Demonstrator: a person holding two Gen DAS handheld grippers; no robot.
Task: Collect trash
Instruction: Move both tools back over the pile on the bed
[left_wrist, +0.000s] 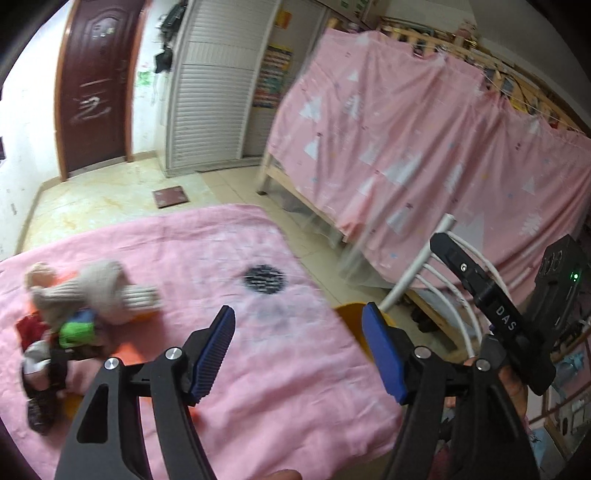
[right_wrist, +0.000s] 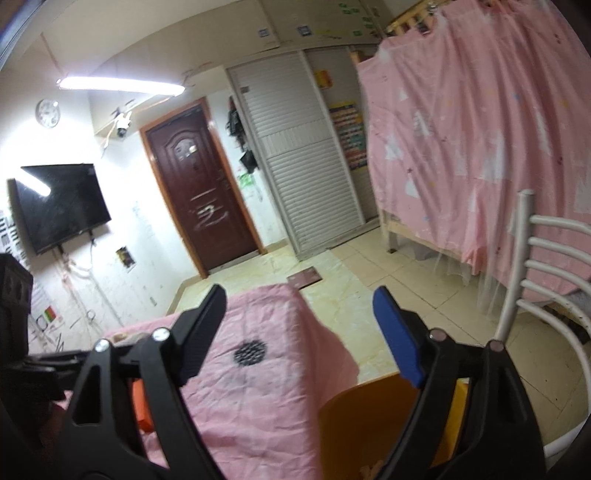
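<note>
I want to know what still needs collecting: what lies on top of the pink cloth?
On the pink cloth: a blurred pile at its left end, with beige knit, green, blue and red pieces. Whatever lies under the pile is hidden.

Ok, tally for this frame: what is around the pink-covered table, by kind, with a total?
Grippers: 2, the left gripper and the right gripper, both open and empty
Pink-covered table: 1
Orange bin: 1
White chair: 1
Heap of mixed items on the table: 1, too blurred to count pieces
Total: 6
</note>
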